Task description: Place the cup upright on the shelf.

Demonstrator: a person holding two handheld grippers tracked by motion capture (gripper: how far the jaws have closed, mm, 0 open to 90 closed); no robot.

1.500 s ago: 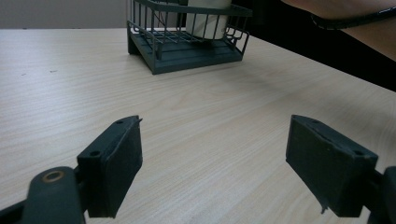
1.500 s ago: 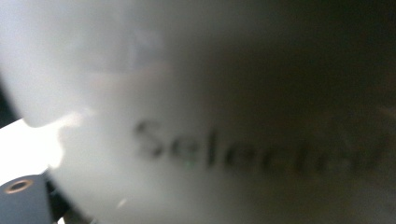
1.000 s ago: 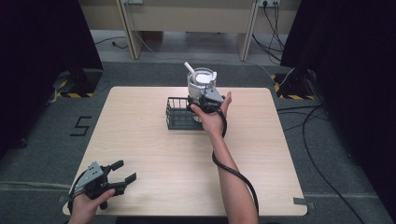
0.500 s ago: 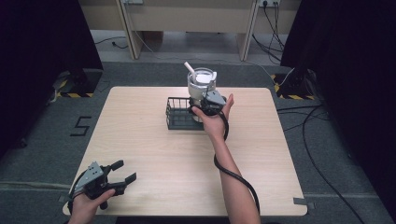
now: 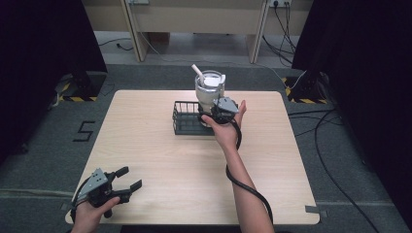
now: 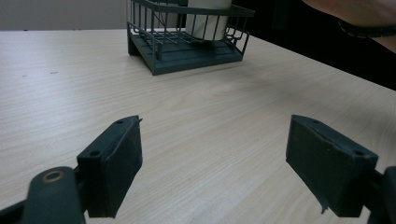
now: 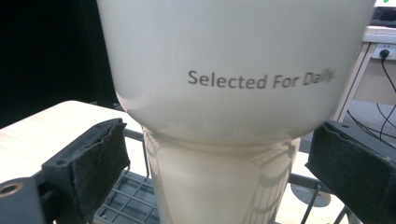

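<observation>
A white tumbler (image 5: 210, 90) with a lid and a straw stands upright in the right end of a black wire basket (image 5: 187, 119) at the table's far middle. Grey lettering runs across the tumbler (image 7: 233, 60) in the right gripper view. My right gripper (image 5: 210, 114) is open at the basket's right end. Its pads (image 7: 93, 163) stand on either side of the tumbler's narrow lower part, with a gap on each side. My left gripper (image 5: 130, 177) rests open at the near left corner, with nothing between its pads (image 6: 116, 158). It faces the basket (image 6: 187, 37).
The light wooden table (image 5: 160, 160) is bare between the basket and the left gripper. A black cable (image 5: 243, 182) trails from the right gripper along the forearm. Dark curtains stand to the left and right of the table, and floor cables lie at the right.
The right hand and its gripper have shifted very slightly at the tumbler. The tumbler, the basket and the left gripper have stayed where they were.
</observation>
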